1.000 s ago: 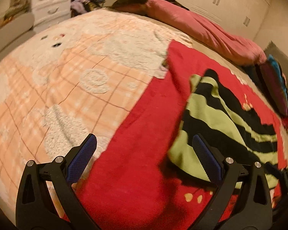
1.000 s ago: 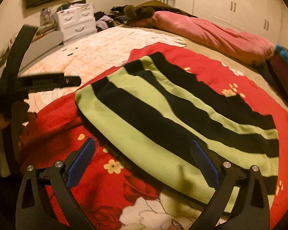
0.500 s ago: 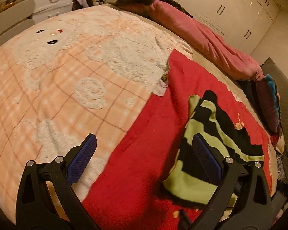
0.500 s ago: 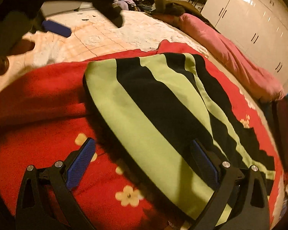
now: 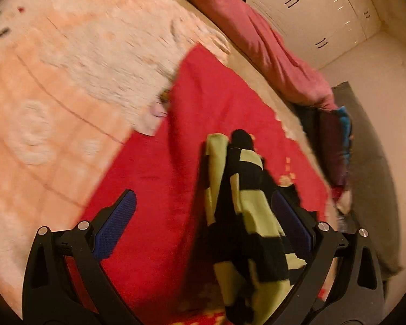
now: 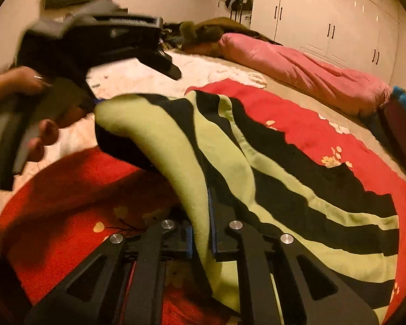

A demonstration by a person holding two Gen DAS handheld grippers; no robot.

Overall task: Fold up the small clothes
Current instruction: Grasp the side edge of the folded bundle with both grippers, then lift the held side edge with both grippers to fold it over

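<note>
Striped garment (image 6: 230,146) on red blanket (image 6: 324,132) on bed, near edge lifted. Your right gripper (image 6: 201,239) clamped on its green edge. Your left gripper (image 5: 203,216) jaws wide apart, garment bunched between, pads not pressing.

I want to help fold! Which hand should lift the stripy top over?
Right. The right gripper's fingers are already shut on the green-and-black striped knit top's near edge, while the left gripper hangs open.
</note>
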